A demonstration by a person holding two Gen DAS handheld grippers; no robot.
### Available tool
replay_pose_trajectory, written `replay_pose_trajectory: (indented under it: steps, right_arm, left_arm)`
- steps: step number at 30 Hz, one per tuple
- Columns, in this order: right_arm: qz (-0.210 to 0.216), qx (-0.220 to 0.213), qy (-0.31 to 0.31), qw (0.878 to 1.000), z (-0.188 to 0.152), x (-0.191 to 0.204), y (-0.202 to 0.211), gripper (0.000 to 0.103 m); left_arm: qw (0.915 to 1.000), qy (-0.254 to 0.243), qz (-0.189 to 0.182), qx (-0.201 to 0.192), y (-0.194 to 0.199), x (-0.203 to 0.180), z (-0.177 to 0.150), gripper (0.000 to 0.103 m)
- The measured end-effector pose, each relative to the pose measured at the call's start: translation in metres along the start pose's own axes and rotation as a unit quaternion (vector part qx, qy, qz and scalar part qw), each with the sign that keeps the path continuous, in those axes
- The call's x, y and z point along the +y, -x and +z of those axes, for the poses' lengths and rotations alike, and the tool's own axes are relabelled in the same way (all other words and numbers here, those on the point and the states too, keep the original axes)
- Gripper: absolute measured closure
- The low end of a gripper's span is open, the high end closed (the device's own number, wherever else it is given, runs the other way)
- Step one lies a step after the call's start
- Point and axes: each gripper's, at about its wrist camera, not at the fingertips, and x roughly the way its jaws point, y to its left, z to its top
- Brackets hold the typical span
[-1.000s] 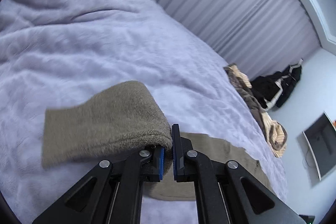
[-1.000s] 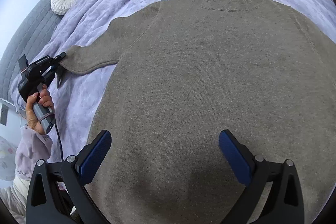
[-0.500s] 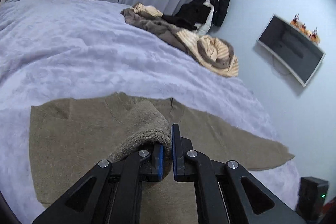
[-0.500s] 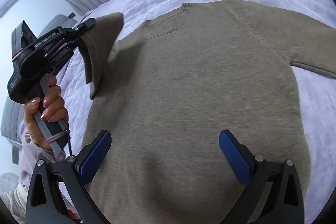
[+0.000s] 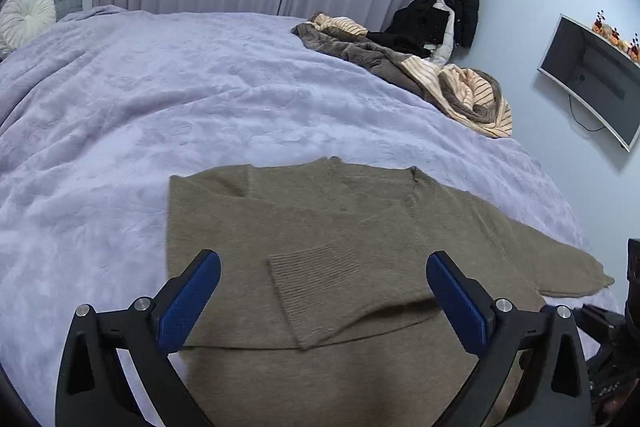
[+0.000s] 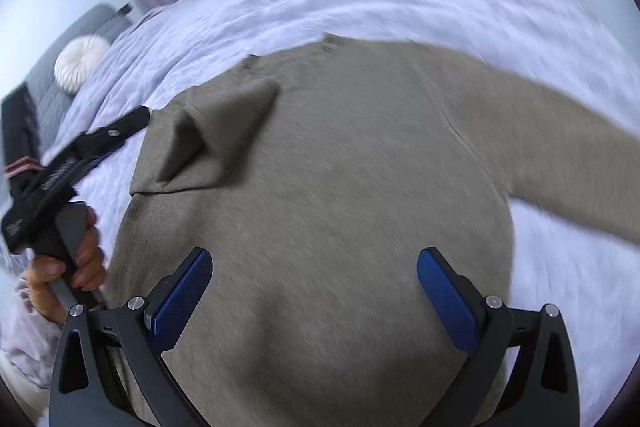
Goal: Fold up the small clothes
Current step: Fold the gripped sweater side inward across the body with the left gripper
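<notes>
My left gripper [image 5: 323, 297] jaws opening above the sweater [image 5: 360, 227], its sleeve [image 5: 320, 291] folded across; right gripper [image 6: 315, 297] spread wide, empty.

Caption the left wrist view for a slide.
Left gripper jaws opening above the brown sweater, one sleeve folded across it on the lilac bedspread.

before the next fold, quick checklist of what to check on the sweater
1. Left sleeve folded onto the sweater body: ok.
2. Left gripper clear of the sleeve, opening, nothing between its fingers: ok.
3. Right gripper open and empty: ok.
4. Right sleeve folded in: not ok, spread out on the bedspread.
5. Bottom hem flat: cannot tell, out of view.
</notes>
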Motion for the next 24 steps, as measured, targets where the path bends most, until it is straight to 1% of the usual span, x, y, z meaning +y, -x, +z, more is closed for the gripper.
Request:
replay_pose_trajectory:
  steps: [2,3,4,5,7,9,10,11,12,13,14,15,16,17,18,19,20,21,22,23,24]
  right_arm:
    - [-0.013,-0.008,0.049,0.999,0.012,0.024,-0.006,0.001]
    - [-0.027,-0.013,0.079,0.996,0.019,0.039,-0.012,0.001]
    - [-0.046,-0.019,0.117,0.992,0.025,0.055,-0.018,0.001]
    - [-0.065,-0.024,0.151,0.986,0.028,0.068,-0.022,0.001]
    - [-0.115,-0.036,0.226,0.967,0.033,0.095,-0.035,0.001]
    - [-0.163,-0.053,0.298,0.939,0.038,0.118,-0.053,0.001]
    - [-0.186,-0.057,0.328,0.924,0.039,0.127,-0.065,0.001]
    - [-0.205,-0.057,0.348,0.913,0.043,0.131,-0.076,0.001]
    - [-0.22,-0.054,0.362,0.904,0.047,0.134,-0.087,0.001]
    - [-0.231,-0.048,0.369,0.899,0.049,0.134,-0.098,0.008]
    - [-0.231,-0.033,0.369,0.9,0.053,0.132,-0.108,0.028]
    - [-0.215,-0.014,0.354,0.91,0.059,0.126,-0.114,0.049]
    - [-0.192,0.0,0.323,0.927,0.066,0.117,-0.113,0.098]
    - [-0.162,-0.006,0.273,0.948,0.075,0.104,-0.106,0.092]
    - [-0.131,-0.024,0.208,0.969,0.083,0.085,-0.095,0.092]
    - [-0.102,-0.042,0.127,0.986,0.09,0.057,-0.083,0.092]
    - [-0.07,-0.056,0.057,0.994,0.093,0.03,-0.073,0.092]
    - [-0.031,-0.067,-0.022,0.997,0.093,-0.002,-0.066,0.092]
    - [0.001,-0.07,-0.099,0.993,0.089,-0.033,-0.064,0.092]
    - [0.032,-0.066,-0.177,0.982,0.082,-0.065,-0.065,0.089]
    - [0.063,-0.06,-0.236,0.968,0.074,-0.089,-0.068,0.086]
  left_arm:
    - [0.9995,0.017,0.023,0.011,-0.001,0.03,0.004,0.0]
    - [0.9988,0.027,0.036,0.021,-0.008,0.043,0.005,0.0]
    - [0.9968,0.047,0.051,0.041,-0.017,0.061,0.007,0.0]
    - [0.9946,0.065,0.054,0.06,-0.026,0.074,0.007,0.0]
    - [0.989,0.105,0.052,0.09,-0.046,0.1,0.008,0.0]
    - [0.9838,0.133,0.046,0.112,-0.065,0.121,0.009,0.001]
    - [0.9816,0.142,0.043,0.121,-0.073,0.128,0.009,0.005]
    - [0.9796,0.149,0.032,0.131,-0.08,0.134,0.01,0.008]
    - [0.9778,0.152,0.025,0.141,-0.087,0.135,0.01,0.016]
    - [0.9764,0.153,0.024,0.15,-0.093,0.137,0.01,0.029]
    - [0.9762,0.147,0.026,0.157,-0.097,0.137,0.011,0.038]
    - [0.9768,0.137,0.027,0.162,-0.101,0.135,0.012,0.055]
    - [0.9777,0.129,0.025,0.164,-0.104,0.128,0.012,0.068]
    - [0.9785,0.123,0.022,0.164,-0.104,0.128,0.012,0.069]
    - [0.9794,0.118,0.024,0.162,-0.103,0.126,0.013,0.069]
    - [0.9802,0.113,0.025,0.161,-0.103,0.123,0.013,0.069]
    - [0.9809,0.108,0.026,0.16,-0.103,0.123,0.011,0.069]
    - [0.9814,0.104,0.026,0.159,-0.104,0.121,0.012,0.069]
    - [0.9819,0.101,0.026,0.158,-0.103,0.121,0.012,0.069]
    - [0.9826,0.098,0.027,0.156,-0.102,0.121,0.011,0.068]
    - [0.9827,0.097,0.028,0.155,-0.103,0.121,0.012,0.068]
